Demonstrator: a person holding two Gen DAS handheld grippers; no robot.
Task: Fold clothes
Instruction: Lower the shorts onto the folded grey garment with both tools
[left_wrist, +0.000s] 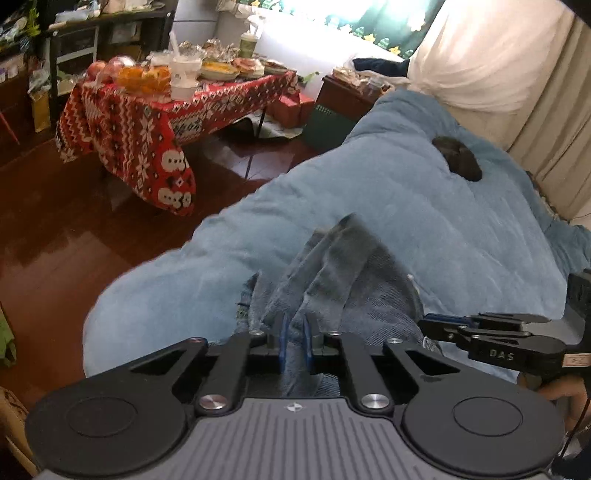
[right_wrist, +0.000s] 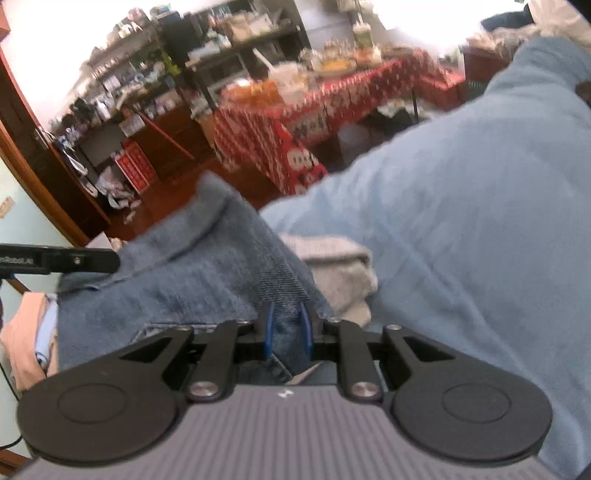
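Observation:
A blue denim garment (left_wrist: 343, 280) is held up over a light blue blanket (left_wrist: 406, 206). My left gripper (left_wrist: 294, 338) is shut on a bunched fold of the denim, which stands up between its blue pads. My right gripper (right_wrist: 285, 334) is shut on another part of the same denim garment (right_wrist: 177, 280). In the left wrist view the right gripper (left_wrist: 428, 325) comes in from the right beside the cloth. In the right wrist view the left gripper's finger (right_wrist: 85, 260) shows at the left edge. A folded grey garment (right_wrist: 340, 269) lies on the blanket (right_wrist: 461, 221) just past the denim.
A table under a red patterned cloth (left_wrist: 147, 122), loaded with food and cups, stands across the dark wooden floor (left_wrist: 55, 240). A small dark object (left_wrist: 458, 158) lies on the blanket. Cream cushions (left_wrist: 491, 55) are at the back right. Peach and pale clothes (right_wrist: 26, 332) lie at the left. Cluttered shelves (right_wrist: 155, 81) line the far wall.

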